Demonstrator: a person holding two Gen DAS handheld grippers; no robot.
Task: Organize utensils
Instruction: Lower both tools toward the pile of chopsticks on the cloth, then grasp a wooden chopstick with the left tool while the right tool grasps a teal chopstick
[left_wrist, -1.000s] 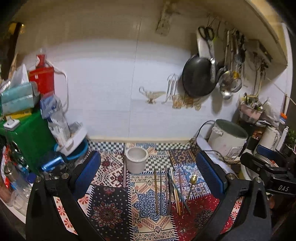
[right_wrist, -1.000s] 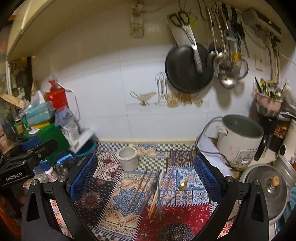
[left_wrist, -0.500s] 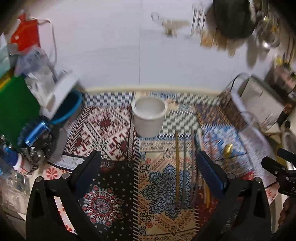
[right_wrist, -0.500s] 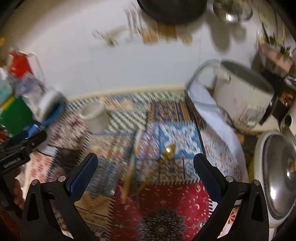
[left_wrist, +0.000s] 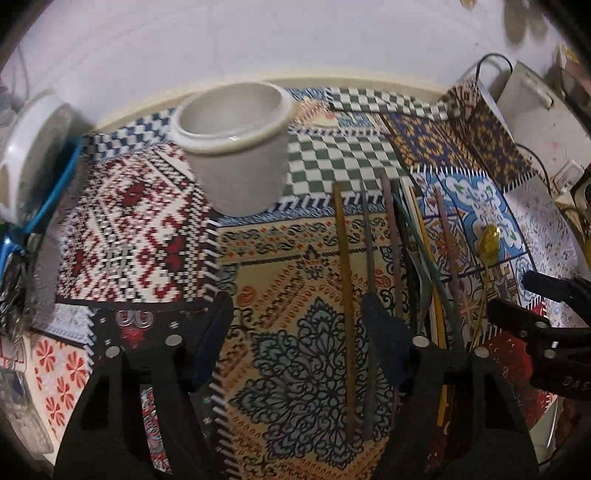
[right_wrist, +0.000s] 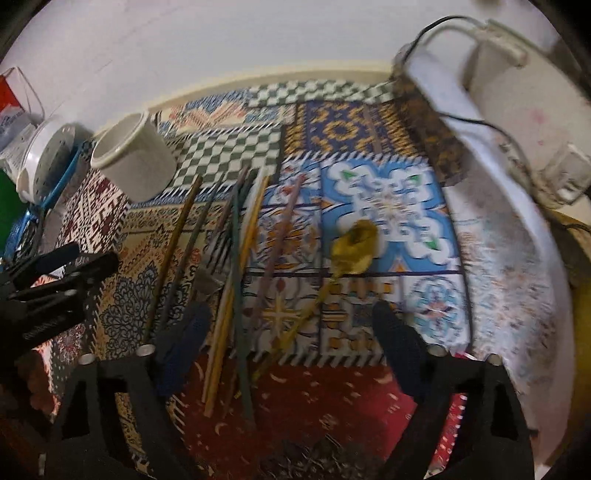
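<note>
Gold spoon (right_wrist: 352, 243) clearest between the right tool (right_wrist: 291, 332) fingers.

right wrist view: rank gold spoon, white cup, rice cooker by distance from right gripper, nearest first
1. gold spoon, just ahead of the right gripper, between its open fingers.
2. white cup, far left on the mat.
3. rice cooker, far right; near-tie with the cup.

Cream cup (left_wrist: 236, 147); gold spoon (right_wrist: 354, 240); patchwork mat (left_wrist: 140, 229): red-white geometric, green checks, blue floral.
</note>
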